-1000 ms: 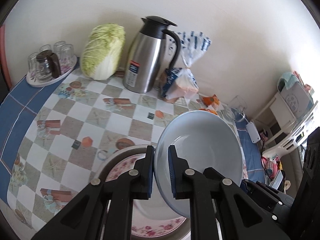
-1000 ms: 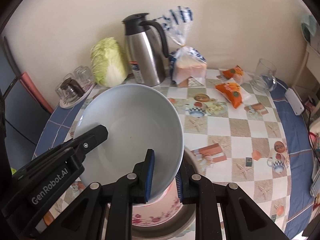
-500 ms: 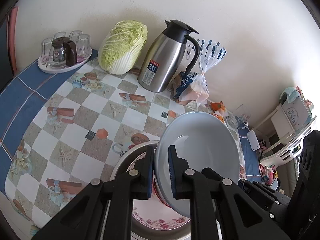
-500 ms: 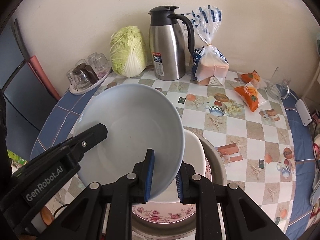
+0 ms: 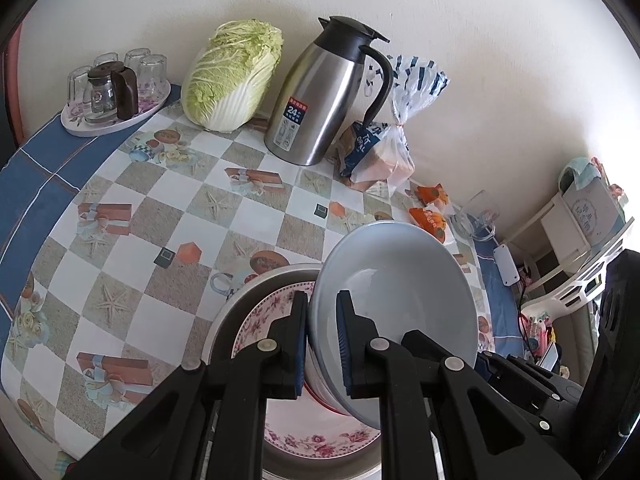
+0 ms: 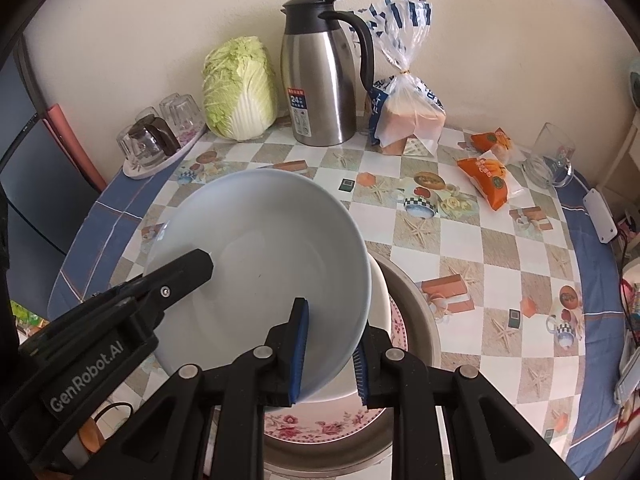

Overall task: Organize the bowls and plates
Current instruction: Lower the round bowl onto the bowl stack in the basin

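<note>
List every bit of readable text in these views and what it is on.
"GenRobot.AI": on the left gripper, seen from the right wrist.
"24": on the red and blue label of the steel thermos jug; the smaller print there is unreadable.
Bread bag: white lettering on blue, too distorted to read.
Orange snack packets: print too small.

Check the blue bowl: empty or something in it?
Empty. The blue bowl shows a bare, smooth inside in both wrist views; it is tilted, gripped at its rim by the left tool and right tool.
</note>
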